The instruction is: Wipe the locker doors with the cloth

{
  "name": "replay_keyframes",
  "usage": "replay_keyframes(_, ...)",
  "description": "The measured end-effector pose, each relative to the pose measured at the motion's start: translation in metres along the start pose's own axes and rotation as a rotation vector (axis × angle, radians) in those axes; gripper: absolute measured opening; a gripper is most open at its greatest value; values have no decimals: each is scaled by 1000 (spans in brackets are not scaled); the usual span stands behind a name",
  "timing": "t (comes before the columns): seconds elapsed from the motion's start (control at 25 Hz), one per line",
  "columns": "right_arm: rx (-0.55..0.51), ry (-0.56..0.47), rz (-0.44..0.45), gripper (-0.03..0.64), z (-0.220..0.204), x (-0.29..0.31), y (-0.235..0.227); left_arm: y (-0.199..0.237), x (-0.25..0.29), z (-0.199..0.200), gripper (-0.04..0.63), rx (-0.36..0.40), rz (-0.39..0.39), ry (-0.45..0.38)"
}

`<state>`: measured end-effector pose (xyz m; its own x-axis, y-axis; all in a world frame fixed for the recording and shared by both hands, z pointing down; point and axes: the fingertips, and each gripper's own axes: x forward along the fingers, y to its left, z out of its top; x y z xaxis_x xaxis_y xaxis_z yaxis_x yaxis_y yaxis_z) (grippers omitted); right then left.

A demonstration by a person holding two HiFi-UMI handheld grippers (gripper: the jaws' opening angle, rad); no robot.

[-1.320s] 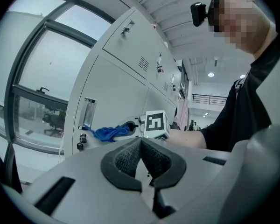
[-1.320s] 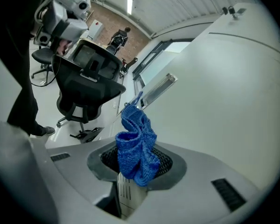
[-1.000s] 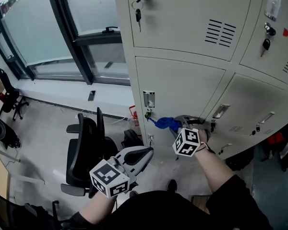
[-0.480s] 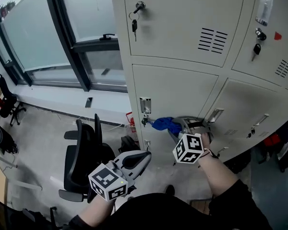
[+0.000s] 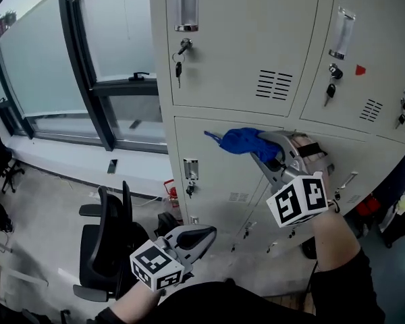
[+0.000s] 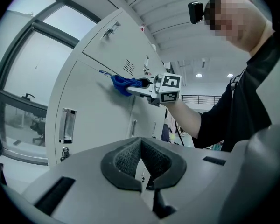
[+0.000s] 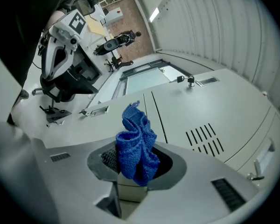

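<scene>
A blue cloth is bunched in my right gripper, which is shut on it. The gripper holds it up at the beige locker doors, by the seam between the upper row and the lower door. Its loose tip points left along that seam. I cannot tell whether it touches the metal. My left gripper hangs low by my waist, shut with nothing between its pads, away from the lockers.
Keys hang from the locks of the upper doors, near vent slots and a chrome handle. A large window stands left of the lockers. A black office chair sits on the floor below.
My right gripper has risen with the cloth from the lower locker door to the seam under the upper row. The head view has tilted upward. The left gripper stays low.
</scene>
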<state>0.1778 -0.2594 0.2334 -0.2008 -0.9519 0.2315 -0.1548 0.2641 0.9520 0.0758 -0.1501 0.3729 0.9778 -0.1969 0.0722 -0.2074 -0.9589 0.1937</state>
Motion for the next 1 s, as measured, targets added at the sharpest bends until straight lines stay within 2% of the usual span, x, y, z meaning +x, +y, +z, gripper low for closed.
replay_keyframes(0.12, 9, -7, 6, 103, -8, 1, -9, -4, 6, 1, 8, 5, -14, 3)
replay_keyframes(0.28, 29, -7, 23, 103, -12, 3, 6, -4, 10, -2, 8, 2, -14, 13)
replay_keyframes(0.64, 78, 36, 217, 103, -39, 33, 109, 2, 10, -12, 8, -20, 8, 32)
replay_keyframes(1.0, 89, 163, 384, 103, -59, 60, 198, 7, 4, -23, 8, -44, 22, 43)
